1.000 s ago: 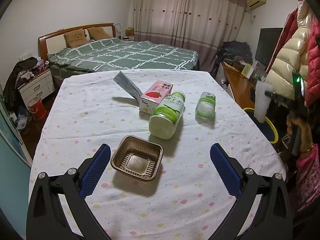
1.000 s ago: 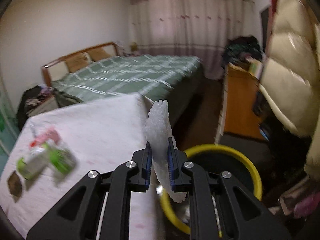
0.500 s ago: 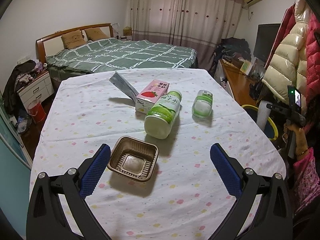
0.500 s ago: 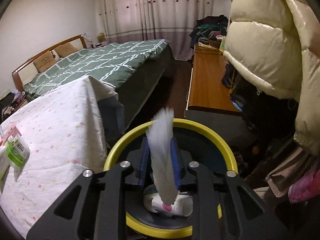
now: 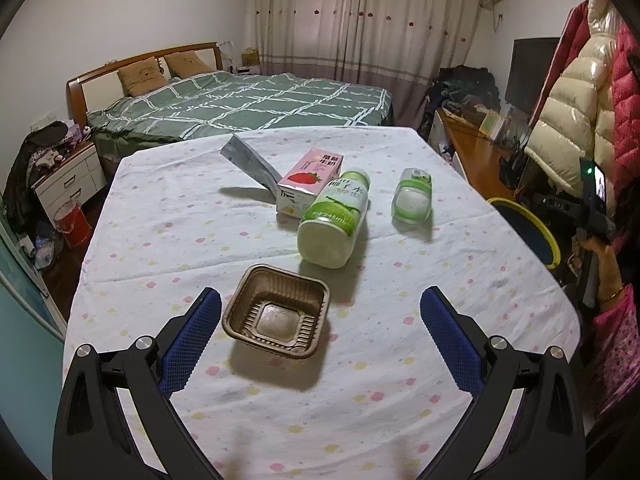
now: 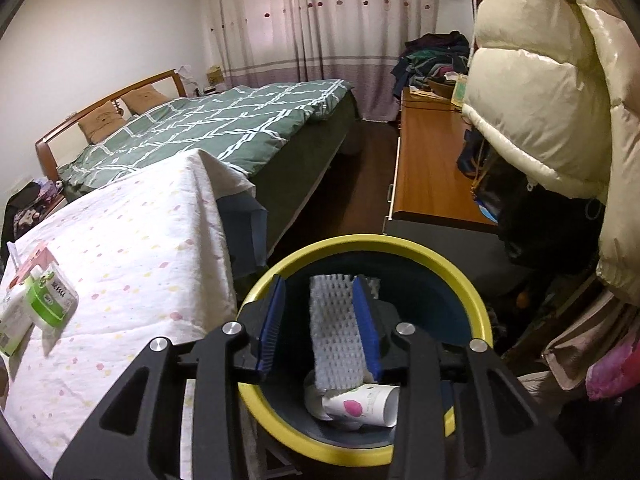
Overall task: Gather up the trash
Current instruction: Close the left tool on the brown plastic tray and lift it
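opening right tongs [image 6: 320,322] over bin [image 6: 478,304]

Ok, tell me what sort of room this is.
A lived-in bedroom, most likely: a bed with a green checked cover, a white nightstand, and puffy coats hanging by a wooden desk.

Glossy ridged plastic tray [image 5: 277,317] on matt cotton tablecloth [image 5: 168,216]; white foam netting [image 6: 336,328] looks rough.

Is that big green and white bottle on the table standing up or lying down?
Lying down. The bottle rests on its side on the tablecloth, base toward the camera, cap end against the pink strawberry carton.
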A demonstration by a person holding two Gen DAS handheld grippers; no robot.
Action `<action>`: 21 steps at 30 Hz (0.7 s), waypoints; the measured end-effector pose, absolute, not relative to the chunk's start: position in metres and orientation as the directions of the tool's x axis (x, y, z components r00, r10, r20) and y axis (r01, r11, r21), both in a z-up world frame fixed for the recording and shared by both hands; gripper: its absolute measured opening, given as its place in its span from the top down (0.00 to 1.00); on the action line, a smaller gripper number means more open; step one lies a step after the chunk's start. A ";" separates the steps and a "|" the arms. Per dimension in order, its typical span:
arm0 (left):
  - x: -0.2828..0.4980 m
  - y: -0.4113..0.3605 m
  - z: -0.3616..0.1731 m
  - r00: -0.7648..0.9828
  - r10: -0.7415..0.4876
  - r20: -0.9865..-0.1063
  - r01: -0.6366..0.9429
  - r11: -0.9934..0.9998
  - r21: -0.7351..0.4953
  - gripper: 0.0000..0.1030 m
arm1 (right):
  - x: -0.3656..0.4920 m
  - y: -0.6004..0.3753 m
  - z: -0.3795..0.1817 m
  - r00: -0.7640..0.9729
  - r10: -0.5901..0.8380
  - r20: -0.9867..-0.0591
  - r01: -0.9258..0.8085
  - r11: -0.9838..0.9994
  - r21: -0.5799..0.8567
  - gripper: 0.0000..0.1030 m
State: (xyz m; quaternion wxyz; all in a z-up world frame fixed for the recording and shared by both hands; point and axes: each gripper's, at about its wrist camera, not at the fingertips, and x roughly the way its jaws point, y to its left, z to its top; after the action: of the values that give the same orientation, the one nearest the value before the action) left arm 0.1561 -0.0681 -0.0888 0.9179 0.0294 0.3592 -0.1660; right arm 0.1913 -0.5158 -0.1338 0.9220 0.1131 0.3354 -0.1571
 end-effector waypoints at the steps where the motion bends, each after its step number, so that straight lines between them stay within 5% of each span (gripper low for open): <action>1: 0.159 -0.067 -0.091 0.684 -0.278 -0.674 0.327 0.943 -0.057 0.05 | 0.192 -0.515 -0.134 0.727 -0.211 -0.653 0.362 0.927 0.104 0.67; 21: 0.224 -0.068 -0.139 0.547 -0.276 -0.790 0.427 0.904 -0.020 0.05 | 0.196 -0.506 -0.137 0.726 -0.171 -0.666 0.333 0.935 0.122 0.66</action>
State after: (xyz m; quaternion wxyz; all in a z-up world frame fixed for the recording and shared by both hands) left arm 0.2241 -0.0681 -0.1392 0.8753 0.0876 0.4311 -0.2010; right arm 0.1964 -0.5059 -0.1369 0.9215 0.1175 0.3440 -0.1368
